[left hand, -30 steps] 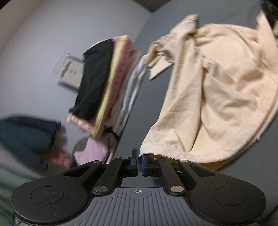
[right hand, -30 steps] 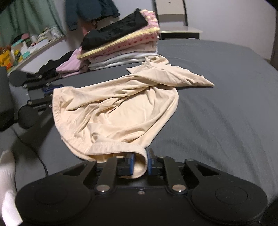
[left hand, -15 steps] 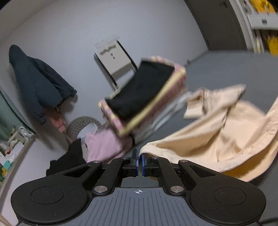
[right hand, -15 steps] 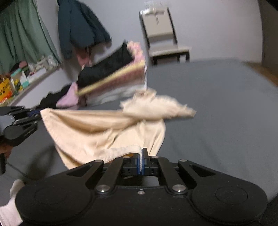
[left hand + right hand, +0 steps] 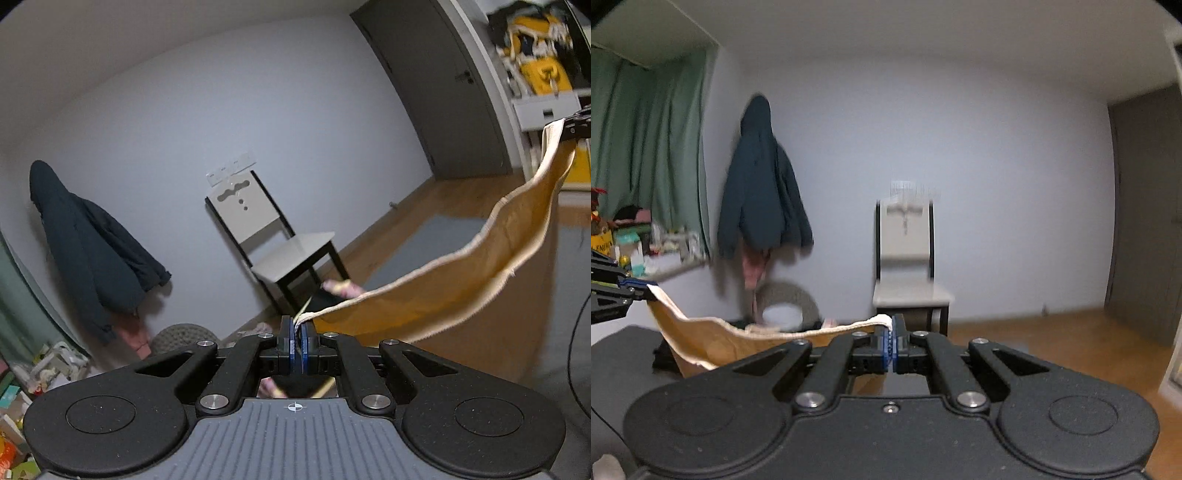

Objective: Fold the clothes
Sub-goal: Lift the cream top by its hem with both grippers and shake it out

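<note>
While each hand-held gripper, left (image 5: 296, 340) and right (image 5: 892, 341), pinches its hem, the beige garment (image 5: 461, 284) sags (airborne).

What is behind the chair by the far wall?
Behind the chair stands the bare pale wall with a small white plate above the backrest. The chair covers the wall directly behind its back.
</note>
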Demonstrator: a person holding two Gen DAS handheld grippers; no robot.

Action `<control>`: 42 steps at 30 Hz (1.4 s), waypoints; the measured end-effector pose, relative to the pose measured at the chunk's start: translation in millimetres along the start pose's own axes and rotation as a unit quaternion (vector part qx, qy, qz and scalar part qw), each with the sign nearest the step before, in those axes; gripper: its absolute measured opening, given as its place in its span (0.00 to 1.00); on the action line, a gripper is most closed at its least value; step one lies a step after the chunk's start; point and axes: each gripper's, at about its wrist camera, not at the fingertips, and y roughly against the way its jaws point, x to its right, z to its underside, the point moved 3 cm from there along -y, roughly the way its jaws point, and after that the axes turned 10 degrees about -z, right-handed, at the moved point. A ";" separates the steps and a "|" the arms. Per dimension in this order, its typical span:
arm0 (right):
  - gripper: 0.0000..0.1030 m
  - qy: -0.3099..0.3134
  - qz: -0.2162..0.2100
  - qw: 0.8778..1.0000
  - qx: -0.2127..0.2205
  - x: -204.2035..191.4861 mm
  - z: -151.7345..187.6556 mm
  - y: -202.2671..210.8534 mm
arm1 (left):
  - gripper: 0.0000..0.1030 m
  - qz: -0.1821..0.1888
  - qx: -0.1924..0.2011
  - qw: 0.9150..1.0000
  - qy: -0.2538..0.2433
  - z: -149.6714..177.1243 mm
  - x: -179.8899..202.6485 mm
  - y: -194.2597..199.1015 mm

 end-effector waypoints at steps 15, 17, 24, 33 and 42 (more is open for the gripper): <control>0.02 -0.043 0.048 0.988 -0.142 123.4 -37.4 -70.6 | 0.05 0.113 -0.116 0.974 0.158 -83.5 24.7 -82.1; 0.02 -0.040 0.066 0.982 -0.170 145.9 -43.5 -105.0 | 0.05 0.104 -0.124 0.969 0.188 -89.4 31.0 -113.3; 0.02 0.116 0.151 0.974 -0.125 156.5 -105.8 -140.2 | 0.05 0.080 -0.072 0.947 0.304 -147.1 42.4 -165.0; 0.02 0.140 0.098 0.943 -0.286 164.1 29.5 -137.4 | 0.05 0.122 -0.134 0.925 0.334 -61.1 117.7 -175.2; 0.02 0.076 0.060 0.883 -0.459 163.7 231.1 -177.5 | 0.05 0.138 -0.321 0.864 0.362 129.4 253.1 -206.2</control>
